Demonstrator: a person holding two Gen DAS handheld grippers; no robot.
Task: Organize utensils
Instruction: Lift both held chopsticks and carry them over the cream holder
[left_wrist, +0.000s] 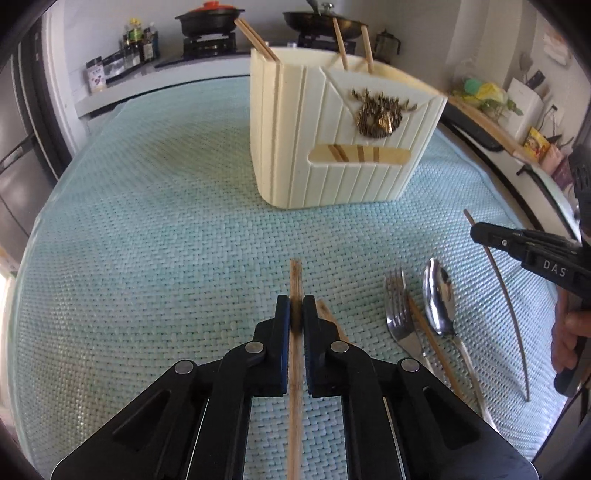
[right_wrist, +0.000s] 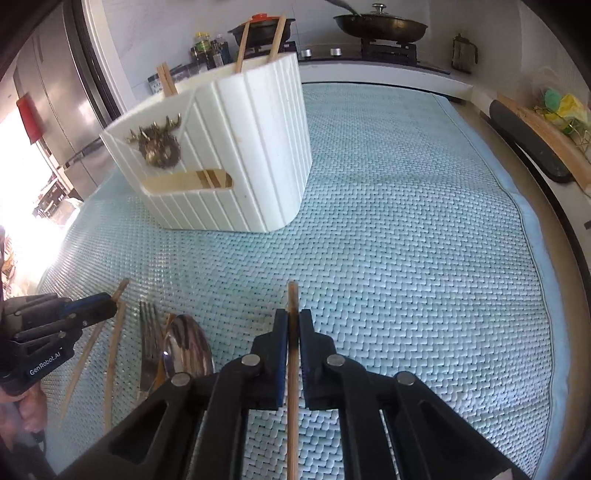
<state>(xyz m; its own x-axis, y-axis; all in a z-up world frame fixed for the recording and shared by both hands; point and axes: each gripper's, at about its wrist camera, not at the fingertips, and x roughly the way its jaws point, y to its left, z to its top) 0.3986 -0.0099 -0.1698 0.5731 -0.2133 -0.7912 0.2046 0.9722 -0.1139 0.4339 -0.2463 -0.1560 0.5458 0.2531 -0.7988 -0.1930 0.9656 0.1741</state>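
Wooden chopstick (left_wrist: 295, 280) tail hidden behind fingers (left_wrist: 282, 314), probably.

Right gripper (right_wrist: 293, 325) clamped on one wooden chopstick (right_wrist: 293, 295). Cream holder (right_wrist: 236, 162) stands beyond on blue mat (right_wrist: 406, 221); fork (right_wrist: 149, 332), spoon (right_wrist: 188, 347) lie left.

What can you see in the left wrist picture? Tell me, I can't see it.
The left gripper pinches a wooden chopstick over a pale green mat. A cream holder with chopsticks stands ahead; a fork and spoon lie right.
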